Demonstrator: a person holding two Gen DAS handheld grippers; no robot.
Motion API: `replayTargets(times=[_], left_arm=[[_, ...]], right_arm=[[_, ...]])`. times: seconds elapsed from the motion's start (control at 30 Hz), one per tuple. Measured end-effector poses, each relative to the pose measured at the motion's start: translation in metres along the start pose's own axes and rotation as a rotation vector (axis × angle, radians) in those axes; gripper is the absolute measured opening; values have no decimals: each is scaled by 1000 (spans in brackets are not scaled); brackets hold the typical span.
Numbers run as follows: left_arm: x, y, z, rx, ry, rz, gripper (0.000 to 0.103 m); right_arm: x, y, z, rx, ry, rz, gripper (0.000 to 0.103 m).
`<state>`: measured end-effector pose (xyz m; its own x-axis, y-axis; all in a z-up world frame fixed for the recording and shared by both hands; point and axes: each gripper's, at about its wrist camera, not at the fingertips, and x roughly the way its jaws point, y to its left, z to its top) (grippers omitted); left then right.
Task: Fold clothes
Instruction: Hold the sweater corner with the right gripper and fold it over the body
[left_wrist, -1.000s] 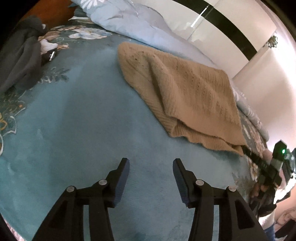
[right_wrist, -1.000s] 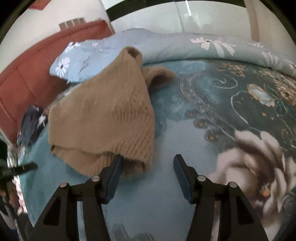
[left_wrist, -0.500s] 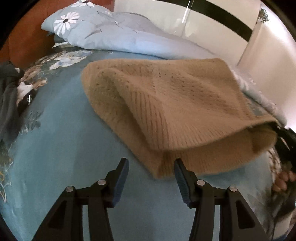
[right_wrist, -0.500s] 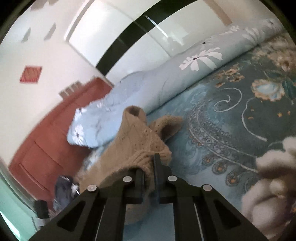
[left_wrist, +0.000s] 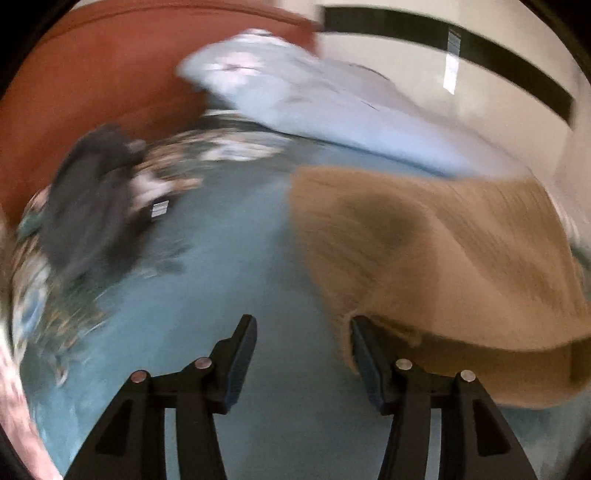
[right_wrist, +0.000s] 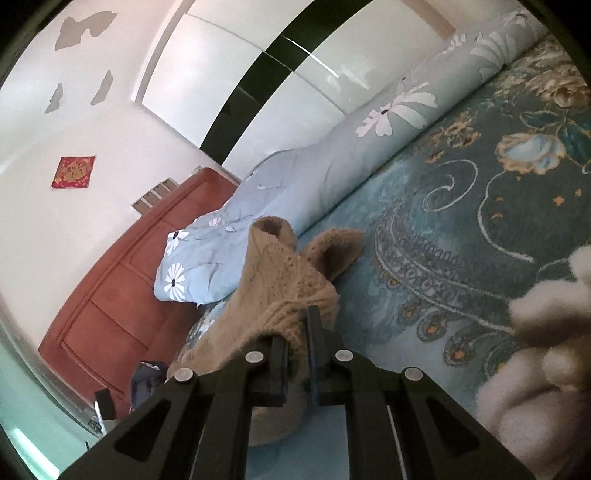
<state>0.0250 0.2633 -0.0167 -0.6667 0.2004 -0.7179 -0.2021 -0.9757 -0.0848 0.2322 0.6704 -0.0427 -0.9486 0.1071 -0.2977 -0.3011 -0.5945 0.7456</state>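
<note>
A tan knitted sweater (left_wrist: 443, 258) lies half folded on the teal bedspread (left_wrist: 229, 258), blurred in the left wrist view. My left gripper (left_wrist: 301, 321) hangs open over bare bedspread; the sweater's near corner sits just at its right finger (left_wrist: 364, 347), with nothing between the fingers. In the right wrist view my right gripper (right_wrist: 295, 325) is shut on a bunched edge of the sweater (right_wrist: 273, 280), which rises from the fingers as a raised ridge. A sleeve cuff stands up behind it.
A dark garment (left_wrist: 88, 206) is heaped at the left near the red headboard (left_wrist: 92, 74). A pale blue flowered duvet (right_wrist: 295, 177) is rolled along the far side of the flowered bedspread (right_wrist: 461, 221). White wardrobe doors stand behind.
My right gripper went from open beside the sweater's edge to shut on it, then rolled. The left view swung left, so the sweater now lies right of its open fingers.
</note>
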Motion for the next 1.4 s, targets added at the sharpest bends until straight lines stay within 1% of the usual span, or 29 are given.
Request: replayTargets(times=[0.07, 0.13, 0.17, 0.2, 0.27, 0.3, 0.37, 0.43, 0.53, 0.7, 0.8, 0.87, 0.97, 1.07, 1.13, 1.2, 1.3, 1.37, 1.4], left_arm=[[-3, 25, -3, -75, -1, 21, 56], [-4, 44, -6, -118, 0, 65, 56], [-5, 56, -8, -136, 3, 91, 54], [-6, 65, -9, -153, 13, 87, 54], [-5, 77, -13, -176, 47, 17, 55], [-6, 75, -16, -159, 59, -22, 55], [-12, 65, -24, -93, 74, -118, 55], [-18, 50, -29, -14, 69, -163, 55], [-18, 25, -31, 123, 59, -162, 58], [-4, -2, -29, 214, 95, -191, 59], [5, -10, -26, 254, 99, -169, 59], [10, -8, -20, 236, 81, -142, 59], [17, 5, -10, 158, 67, -127, 59], [19, 19, -2, 87, 42, -114, 57], [19, 28, 3, 48, 23, -134, 54], [19, 37, 9, -4, 2, -151, 48], [21, 51, 9, -77, -8, -165, 48], [25, 59, 6, -118, 12, -188, 48], [29, 62, 4, -133, 28, -196, 48]], right_arm=[[1, -1, 0, 8, 11, 9, 10], [3, -2, -1, 8, 21, 13, 10], [4, -2, -1, 7, 24, 13, 10], [4, -2, -2, 5, 28, 14, 10], [5, -1, -2, 0, 33, 13, 10], [6, -1, -3, -2, 34, 11, 10], [6, 0, -4, -8, 36, 7, 10], [7, 0, -4, -10, 37, 4, 10], [7, 0, -5, -10, 39, 1, 10], [9, 0, -5, -11, 50, -2, 10], [9, 0, -5, -14, 58, -1, 10], [9, 0, -6, -17, 63, -1, 10], [10, 3, -7, -26, 69, -5, 10], [11, 4, -8, -36, 77, -13, 10], [13, 6, -9, -47, 90, -24, 11], [14, 9, -12, -65, 108, -40, 11], [16, 18, -19, -101, 143, -79, 11], [18, 26, -27, -140, 166, -123, 13], [20, 29, -30, -155, 180, -144, 16]])
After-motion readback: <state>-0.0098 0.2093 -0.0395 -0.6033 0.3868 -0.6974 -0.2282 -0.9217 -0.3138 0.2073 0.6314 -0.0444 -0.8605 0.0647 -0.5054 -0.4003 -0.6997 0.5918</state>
